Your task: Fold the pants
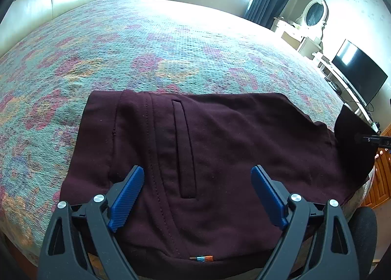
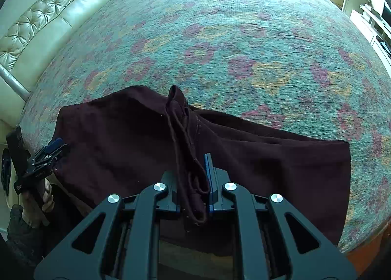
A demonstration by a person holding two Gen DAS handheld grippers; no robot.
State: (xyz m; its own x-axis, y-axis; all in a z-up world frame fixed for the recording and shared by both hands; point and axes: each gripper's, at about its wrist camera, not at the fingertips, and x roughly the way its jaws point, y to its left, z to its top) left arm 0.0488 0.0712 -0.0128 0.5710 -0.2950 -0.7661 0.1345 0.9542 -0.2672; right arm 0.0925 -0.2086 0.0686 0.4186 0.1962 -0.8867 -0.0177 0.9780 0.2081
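Plainly the pants [image 1: 200, 158] are partway folded: a dark maroon bundle lying at the near edge of the bed [image 1: 171, 43], on the flowered bedspread, with a welt pocket [image 1: 184, 148] and a small striped tag [image 1: 201, 258] facing up at the left end. That end looks flat and squared off already.

At that end the left gripper [image 1: 198, 177] hovers low over the cloth with its jaws spread wide, nothing between the blue pads [image 1: 127, 197]. From the other camera it shows at the left edge of the bundle, and I cannot tell whether it touches the fabric.

At the other end the right gripper [image 2: 195, 182] is pinched narrow on a bunched strip of the pants [image 2: 122, 143], a thick doubled edge that runs up from the jaws and lifts the cloth into a ridge. Whether it is hem or waistband, I cannot say. On either side of the ridge the fabric slumps back to the bed, loose and creased on the right.

My guess is a fold is under way, with the right side carrying its held edge over toward the flat end. Next it should be laid down square on the layer below, then let go; the left could pin the flat part so nothing slides, since the bundle sits close to the bed's edge.
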